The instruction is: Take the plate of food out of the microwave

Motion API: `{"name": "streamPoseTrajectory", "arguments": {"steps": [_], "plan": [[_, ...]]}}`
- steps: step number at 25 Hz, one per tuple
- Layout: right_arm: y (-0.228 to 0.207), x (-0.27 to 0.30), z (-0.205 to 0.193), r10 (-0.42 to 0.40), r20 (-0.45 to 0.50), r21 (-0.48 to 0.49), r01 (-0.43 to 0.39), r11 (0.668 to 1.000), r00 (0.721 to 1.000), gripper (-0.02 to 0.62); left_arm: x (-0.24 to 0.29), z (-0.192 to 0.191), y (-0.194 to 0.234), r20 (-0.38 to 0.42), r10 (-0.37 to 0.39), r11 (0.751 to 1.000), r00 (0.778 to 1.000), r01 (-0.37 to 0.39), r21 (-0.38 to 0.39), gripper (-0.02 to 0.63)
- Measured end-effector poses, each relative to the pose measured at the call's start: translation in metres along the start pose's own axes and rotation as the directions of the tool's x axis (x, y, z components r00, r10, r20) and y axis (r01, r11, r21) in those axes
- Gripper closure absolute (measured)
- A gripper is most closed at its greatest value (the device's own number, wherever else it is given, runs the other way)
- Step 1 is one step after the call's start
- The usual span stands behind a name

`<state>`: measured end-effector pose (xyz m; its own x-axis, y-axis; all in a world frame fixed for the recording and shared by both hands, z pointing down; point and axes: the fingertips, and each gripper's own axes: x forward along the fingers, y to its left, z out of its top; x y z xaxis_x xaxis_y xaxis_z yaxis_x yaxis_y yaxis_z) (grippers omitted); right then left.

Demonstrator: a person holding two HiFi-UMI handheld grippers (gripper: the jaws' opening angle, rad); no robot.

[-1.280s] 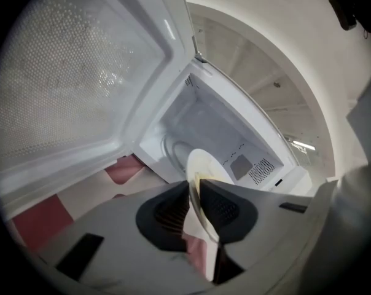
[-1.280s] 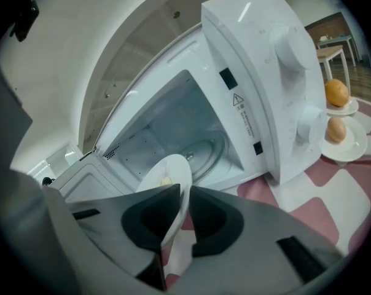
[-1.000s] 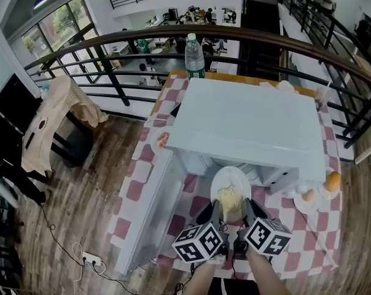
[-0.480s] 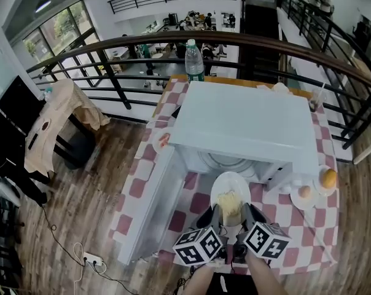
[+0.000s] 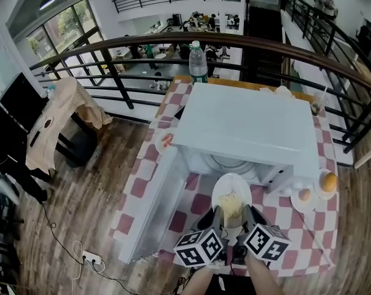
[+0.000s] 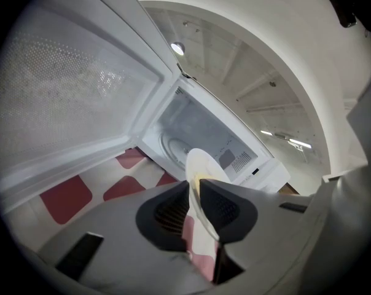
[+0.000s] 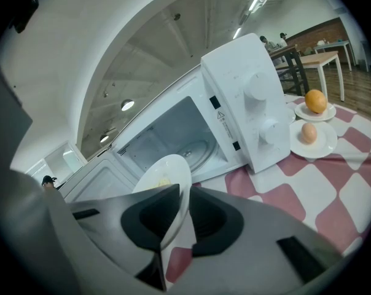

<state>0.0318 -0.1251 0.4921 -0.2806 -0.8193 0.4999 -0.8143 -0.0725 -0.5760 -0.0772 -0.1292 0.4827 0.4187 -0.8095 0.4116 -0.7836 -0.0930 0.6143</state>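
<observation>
At the left, the microwave's open door (image 5: 153,209) stands swung out over the red-and-white checked counter (image 5: 308,241), and the microwave (image 5: 247,125) itself is seen with its cavity (image 5: 225,163) bare, only the turntable showing inside. The left gripper (image 5: 215,216) is closed part-way onto the near rim of the plate (image 5: 231,188), the thin white edge being pinched between its two dark pads. The plate is carried roughly level in the air, just in front of the cavity mouth and clear of it, above the counter. It reaches forward from both grippers toward the oven, so that its far edge is the part nearest the opening. A heap of pale yellow noodles (image 5: 231,205) is held on it, toward the gripped side. The right gripper (image 5: 251,216) is clamped on the same near rim, just beside the left one, and neither hand is nearer than the other. Being round, the plate offers no long axis. Further right, past the control panel, an egg (image 7: 309,133) is kept on a small plate (image 7: 328,142) and an orange (image 7: 316,101) on a second small plate (image 7: 302,113). It is judged that the setting-down is to be made on bare counter between the door and these small plates.
</observation>
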Motion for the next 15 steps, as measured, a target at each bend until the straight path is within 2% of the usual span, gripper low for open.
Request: {"name": "streamPoseTrajectory", "arguments": {"steps": [15], "plan": [[-0.0094,0.0019,0.005,-0.015,0.007,0.01,0.014,1.0,1.0,0.54,0.0098,-0.0034,-0.0052,-0.009,-0.004,1.0,1.0,0.004,0.007,0.545]]}}
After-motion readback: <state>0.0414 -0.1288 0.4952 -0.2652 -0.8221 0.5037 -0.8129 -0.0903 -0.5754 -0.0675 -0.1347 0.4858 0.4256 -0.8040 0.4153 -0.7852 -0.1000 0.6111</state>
